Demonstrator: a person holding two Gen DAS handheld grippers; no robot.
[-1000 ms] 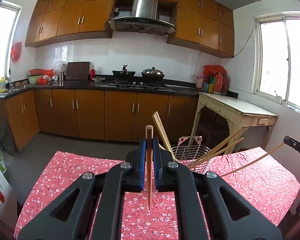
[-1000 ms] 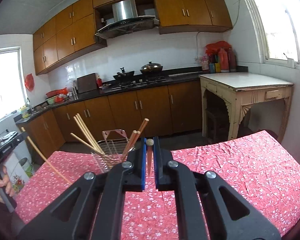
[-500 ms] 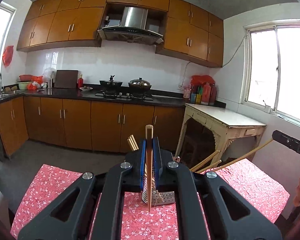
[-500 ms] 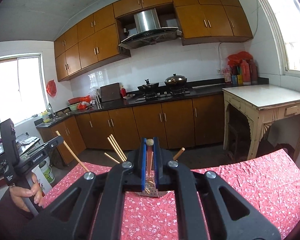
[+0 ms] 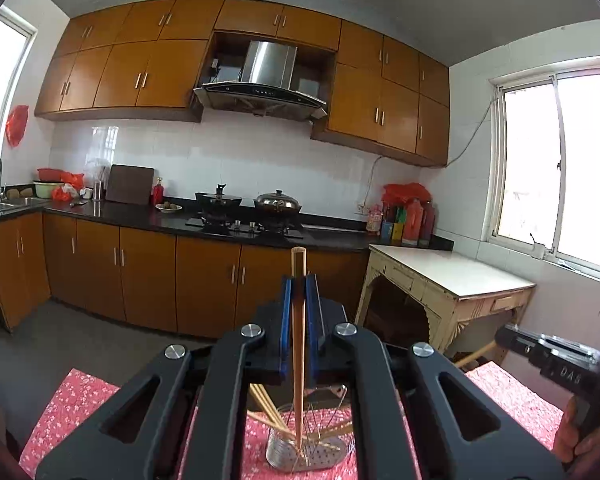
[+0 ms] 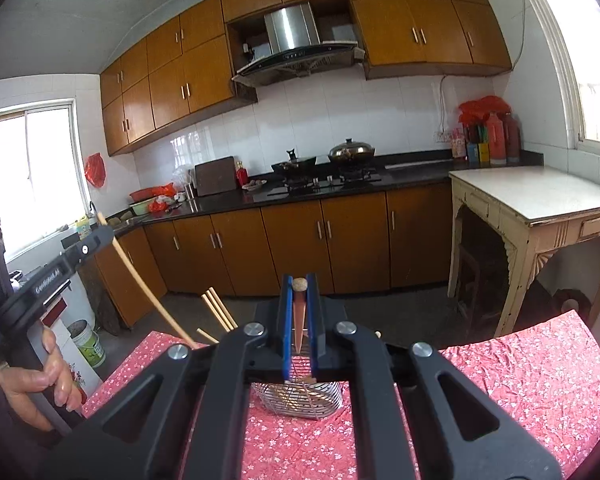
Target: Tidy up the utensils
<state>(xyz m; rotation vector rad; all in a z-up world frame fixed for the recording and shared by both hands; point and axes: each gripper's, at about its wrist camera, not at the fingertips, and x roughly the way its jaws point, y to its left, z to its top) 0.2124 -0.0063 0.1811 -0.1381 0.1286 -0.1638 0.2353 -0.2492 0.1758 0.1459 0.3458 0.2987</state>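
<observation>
The desk is covered with a red floral tablecloth. A wire utensil basket stands upright on the cloth, directly ahead of and below both claws. Several wooden chopsticks lean inside the basket, their upper ends projecting past its rim at various angles.

The left claw is closed on a single light wooden chopstick. This chopstick stands near vertical between the blue pads; its lower end appears to reach into the basket, and its upper end rises above the pads.

The right claw is closed on a darker, tapered chopstick. The round butt end sits at the pad tips, and the pointed end hangs above the basket.

In the right wrist view, the person's left hand grips the handle of the left claw unit at the left edge.
</observation>
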